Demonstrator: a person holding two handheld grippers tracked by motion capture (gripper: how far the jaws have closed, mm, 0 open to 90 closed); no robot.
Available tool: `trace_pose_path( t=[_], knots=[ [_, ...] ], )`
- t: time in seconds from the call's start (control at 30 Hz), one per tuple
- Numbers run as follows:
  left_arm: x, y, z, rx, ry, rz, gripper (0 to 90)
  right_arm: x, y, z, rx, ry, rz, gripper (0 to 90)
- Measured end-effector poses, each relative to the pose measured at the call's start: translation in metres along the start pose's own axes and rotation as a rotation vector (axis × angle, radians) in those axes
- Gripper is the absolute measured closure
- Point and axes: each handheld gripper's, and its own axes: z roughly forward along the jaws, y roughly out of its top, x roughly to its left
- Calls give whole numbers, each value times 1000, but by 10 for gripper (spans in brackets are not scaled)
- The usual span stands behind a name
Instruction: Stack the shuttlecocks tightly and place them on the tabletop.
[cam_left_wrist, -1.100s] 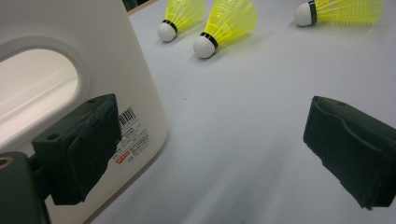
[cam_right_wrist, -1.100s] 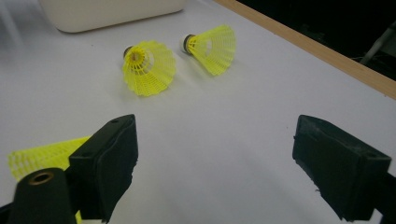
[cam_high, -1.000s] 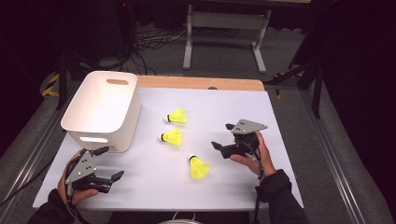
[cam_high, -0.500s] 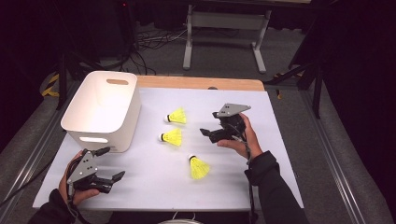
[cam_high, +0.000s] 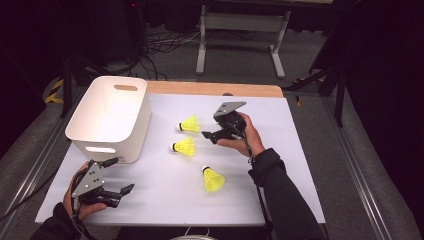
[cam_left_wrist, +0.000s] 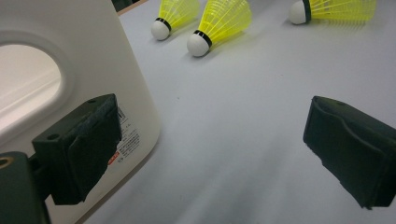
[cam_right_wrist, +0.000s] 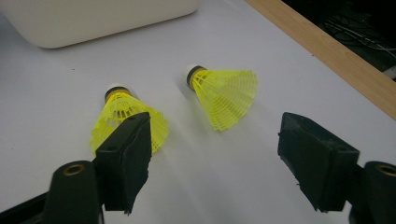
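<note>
No shuttlecock is yet lodged in the white bin (cam_high: 111, 117); its interior is seen bare in the high view, so the work is judged to be at its start, with all three pieces left to be collected, presumably into that bin. The far shuttlecock (cam_high: 190, 124) lies just at 9 o'clock of the right tongs (cam_high: 209, 135), the middle shuttlecock (cam_high: 184, 147) lies near it toward 6 o'clock, and the near shuttlecock (cam_high: 213, 180) lies apart at 5 o'clock of the middle one; all three rest on their sides on the table (cam_high: 300, 150), cork ends turned toward the bin. The right tongs are held spread, their jaws having just been closing, and nothing is caught between them: in the right gripper view the far shuttlecock (cam_right_wrist: 224, 93) lies ahead of the gap, untouched, and the middle shuttlecock (cam_right_wrist: 126, 119) is partly hidden behind the left-hand jaw. A grasp of the far piece is judged to be the step in hand. The left tongs (cam_high: 125, 190) are held spread and idle at 6 o'clock of the bin, nothing between them. The table is covered with a white sheet, a wooden edge (cam_high: 215, 89) being exposed at 12 o'clock. The room beyond is dark; cables (cam_high: 165, 45) on grey carpet and a metal stand (cam_high: 240, 30) are made out.
</note>
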Motion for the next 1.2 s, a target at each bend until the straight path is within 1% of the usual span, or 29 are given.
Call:
trace_pose_path(
  t=[0.03,0.1,0.13,0.17,0.2,0.23,0.3,0.37,0.4,0.47,0.6,0.63,0.67,0.83,0.87,0.9,0.93,1.0,1.03,1.07,1.13,1.17,1.2],
  knots=[
    [0,0,0,3,-2,0,51,-1,4,10,15,15,-4,314],
    [0,0,0,2,-3,-2,51,-1,7,20,42,24,-11,335],
    [0,0,0,2,-3,-2,51,-1,7,20,42,24,-11,335],
    [0,0,0,4,-2,-1,51,-2,11,29,57,40,-6,366],
    [0,0,0,4,-2,-1,51,-2,13,32,59,44,-7,379],
    [0,0,0,3,-5,0,51,-2,13,32,59,44,-7,379],
    [0,0,0,3,-4,2,51,-2,16,39,78,42,-11,410],
    [0,-1,0,2,-7,0,52,-3,18,46,93,54,-11,447],
    [0,-1,0,2,-9,-1,52,-4,19,50,106,57,-8,467],
    [0,-1,0,3,-8,0,52,-5,19,57,116,62,-1,502],
    [0,-1,1,6,-10,3,52,-7,18,66,139,61,12,541],
    [0,-1,1,6,-11,3,52,-9,17,71,157,60,18,580],
    [0,-1,1,6,-11,3,52,-10,16,73,162,63,23,591],
    [1,-1,1,7,-17,2,52,-12,13,82,191,79,24,738],
    [1,-1,1,7,-17,2,52,-12,13,82,191,79,24,738],
    [1,-1,1,8,-19,2,52,-11,13,85,192,88,16,806],
    [1,-1,1,10,-21,0,52,-11,13,85,192,88,16,806],
    [1,-1,1,9,-21,0,53,-9,14,86,193,98,-2,894],
    [1,-1,1,10,-21,1,53,-9,14,86,193,98,-2,894],
    [1,-1,1,10,-21,0,53,-8,15,86,193,93,-18,900],
    [1,-1,1,9,-21,0,53,-8,15,85,191,84,-19,900],
    [1,-1,1,9,-21,-1,53,-8,16,81,175,76,-22,900],
    [1,-1,1,9,-21,-1,53,-8,16,81,175,76,-22,900]
  ],
)
